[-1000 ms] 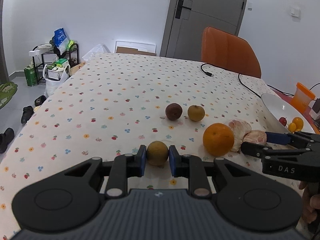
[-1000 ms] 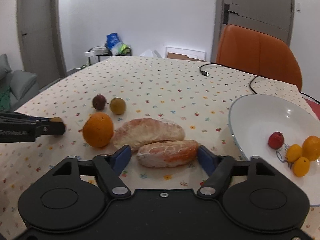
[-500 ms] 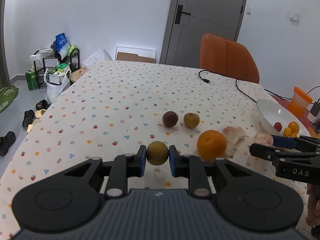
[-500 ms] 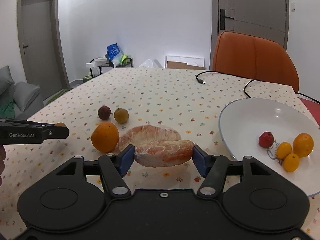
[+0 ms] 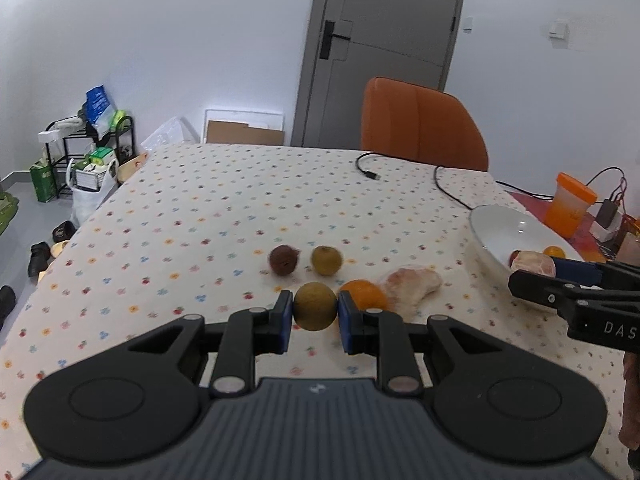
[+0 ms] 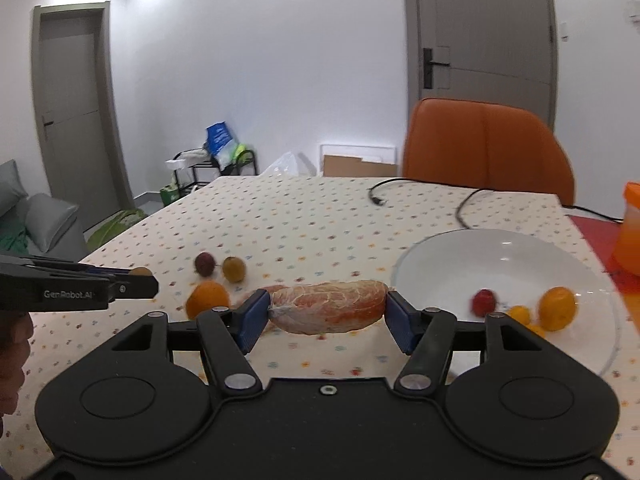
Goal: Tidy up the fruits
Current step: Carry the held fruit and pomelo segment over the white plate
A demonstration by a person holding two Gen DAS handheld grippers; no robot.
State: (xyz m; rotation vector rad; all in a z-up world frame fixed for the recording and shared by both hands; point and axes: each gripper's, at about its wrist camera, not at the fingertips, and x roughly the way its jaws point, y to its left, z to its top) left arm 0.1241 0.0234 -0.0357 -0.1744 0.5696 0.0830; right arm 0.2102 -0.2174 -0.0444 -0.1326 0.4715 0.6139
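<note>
My left gripper is shut on a small round brown-green fruit and holds it above the table. My right gripper is shut on a peeled pomelo wedge, lifted near the white bowl; the wedge also shows in the left wrist view. An orange, a second pomelo wedge, a dark red fruit and a yellow-brown fruit lie on the flowered tablecloth. The bowl holds a red fruit and small oranges.
An orange chair stands behind the table. A black cable lies on the far part of the cloth. An orange cup and a charger stand at the right. A shelf and bags stand on the floor at the left.
Both grippers have risen with their fruit. The right gripper closed on the pomelo wedge, lifted it off the table and carried it toward the bowl.
</note>
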